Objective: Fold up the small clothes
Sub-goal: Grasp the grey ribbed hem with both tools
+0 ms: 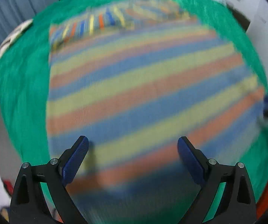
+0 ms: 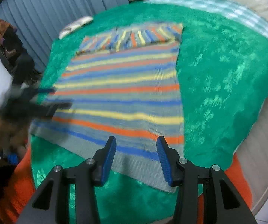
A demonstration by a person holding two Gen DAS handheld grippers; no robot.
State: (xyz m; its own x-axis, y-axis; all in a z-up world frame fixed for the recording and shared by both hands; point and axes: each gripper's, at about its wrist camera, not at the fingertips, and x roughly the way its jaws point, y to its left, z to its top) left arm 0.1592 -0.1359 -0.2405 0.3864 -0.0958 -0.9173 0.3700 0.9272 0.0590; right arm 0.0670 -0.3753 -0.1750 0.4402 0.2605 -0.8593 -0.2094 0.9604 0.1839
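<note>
My left gripper [image 1: 133, 143] hangs released, jaws spread wide with nothing between them, low over the striped sweater [image 1: 143, 97]; the view is smeared with blur, so I cannot tell whether the pads touch the knit. My right gripper [image 2: 136, 145] is likewise released, its jaws parted over the grey ribbed hem at the sweater's near edge; I judge it is lined up there to pinch the hem for a fold.

In the right wrist view the left gripper [image 2: 53, 100] appears blurred at the sweater's left edge, roughly halfway up its side; that placement suggests each gripper is taking its own part of the edge.

The sweater lies flat and spread, its blue, yellow and orange bands running across; at the far end the stripes run the other way, which looks like the sleeves folded in over the body, so I reckon the fold is partly made.

It rests on a green fleece blanket [image 2: 218, 78] covering a bed; a checked cloth [image 2: 208, 1] lies beyond; blue-grey curtains [image 2: 59, 5] hang behind; orange fabric [image 2: 25, 183] sits at the near edge.
</note>
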